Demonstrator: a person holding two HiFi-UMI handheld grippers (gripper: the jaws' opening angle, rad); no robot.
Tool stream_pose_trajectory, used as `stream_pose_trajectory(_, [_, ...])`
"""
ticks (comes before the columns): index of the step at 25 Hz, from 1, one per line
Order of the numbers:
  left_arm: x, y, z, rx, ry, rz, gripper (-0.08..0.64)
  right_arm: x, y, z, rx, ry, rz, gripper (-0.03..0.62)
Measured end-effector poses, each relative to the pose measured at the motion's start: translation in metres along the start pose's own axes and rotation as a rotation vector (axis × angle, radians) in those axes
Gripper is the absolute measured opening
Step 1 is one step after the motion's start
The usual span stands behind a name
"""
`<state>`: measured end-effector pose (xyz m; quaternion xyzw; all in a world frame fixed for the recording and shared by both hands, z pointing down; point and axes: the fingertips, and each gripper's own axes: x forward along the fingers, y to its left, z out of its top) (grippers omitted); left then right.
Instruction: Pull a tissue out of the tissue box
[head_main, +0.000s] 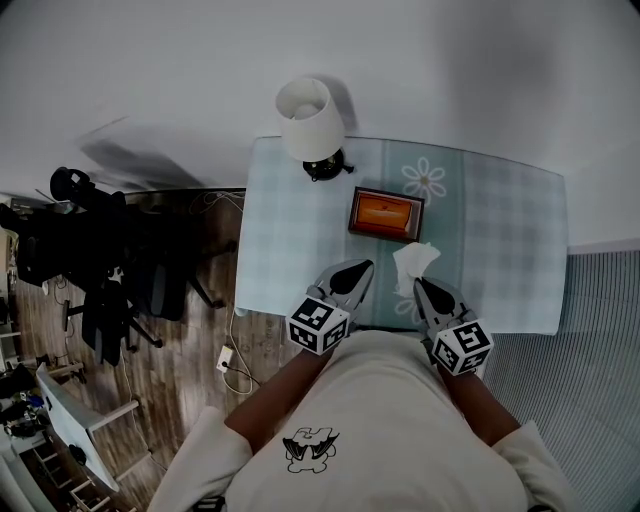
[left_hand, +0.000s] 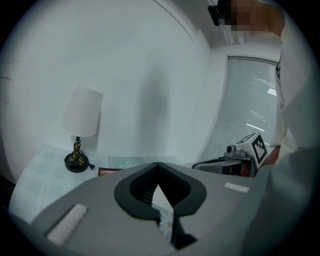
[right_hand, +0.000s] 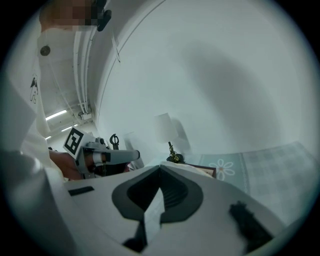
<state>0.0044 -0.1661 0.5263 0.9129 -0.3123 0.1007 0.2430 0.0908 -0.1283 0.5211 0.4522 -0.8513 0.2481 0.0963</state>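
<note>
An orange-brown tissue box (head_main: 385, 213) lies on the checked tablecloth, a little ahead of both grippers. A white tissue (head_main: 415, 260) hangs clear of the box, pinched at the tip of my right gripper (head_main: 419, 284), which is shut on it. In the right gripper view a strip of the tissue (right_hand: 155, 211) shows in the gap behind the closed jaws. My left gripper (head_main: 366, 267) hovers to the left of the tissue, near the table's front edge, shut with nothing in it. In the left gripper view its tips (left_hand: 158, 164) meet.
A table lamp (head_main: 309, 122) with a white shade stands at the back left of the table (head_main: 500, 230). Dark chairs and equipment (head_main: 100, 260) crowd the wooden floor to the left. A white wall runs behind the table, with a ribbed surface (head_main: 600, 330) at the right.
</note>
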Motion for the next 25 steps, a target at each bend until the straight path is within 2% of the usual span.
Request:
stream_pose_trajectory(12, [0.0,0.003,-0.003,-0.036,-0.004,-0.001,0.005,0.007,0.012,-0.007,-0.011,0.022,0.031,0.014])
stream_pose_trajectory(25, [0.003,0.011,-0.003,-0.077,-0.011,0.001,0.005,0.013,0.006,-0.01,-0.01,0.044,0.006,0.014])
